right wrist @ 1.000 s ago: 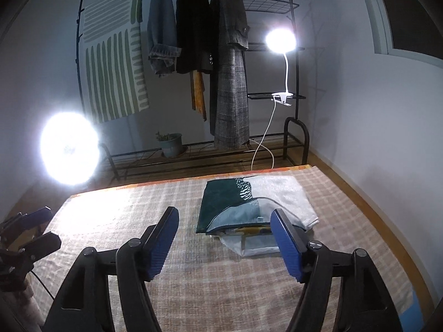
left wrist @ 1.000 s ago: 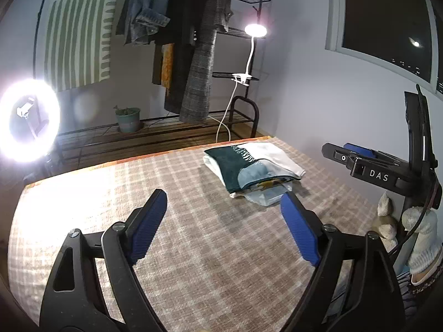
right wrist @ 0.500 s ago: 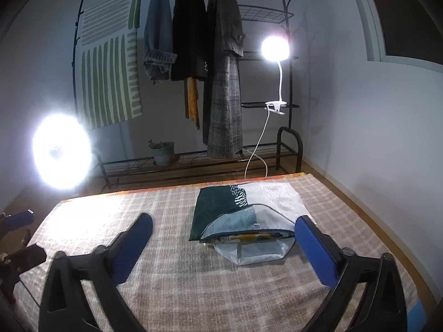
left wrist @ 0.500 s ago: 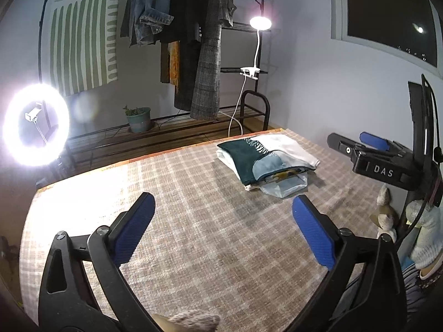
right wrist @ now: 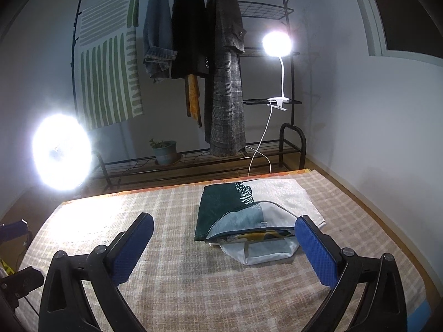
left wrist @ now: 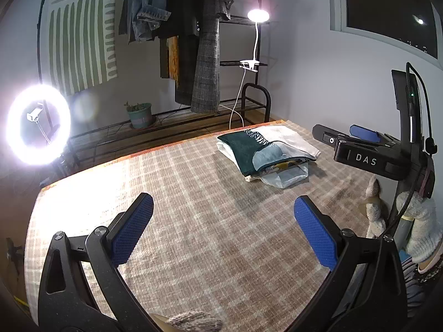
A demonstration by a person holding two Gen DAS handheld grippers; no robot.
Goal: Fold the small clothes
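plaid mat (left wrist: 210, 249) | folded stack (right wrist: 249, 215) far end | ring light (left wrist: 37, 124) | rack (right wrist: 288, 88)

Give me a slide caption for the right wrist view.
Open right gripper poised above a plaid bedcover, facing a stack of folded clothes before a coat rack.

Each claw is a black plastic frame of two curved arms with triangular cut-outs and silver screw heads at the pivots, tipped with blue dimpled pads (left wrist: 133, 232). Seen from the left claw (left wrist: 221, 231), the right claw (left wrist: 368, 149) carries white "DAS" lettering and a black cable.
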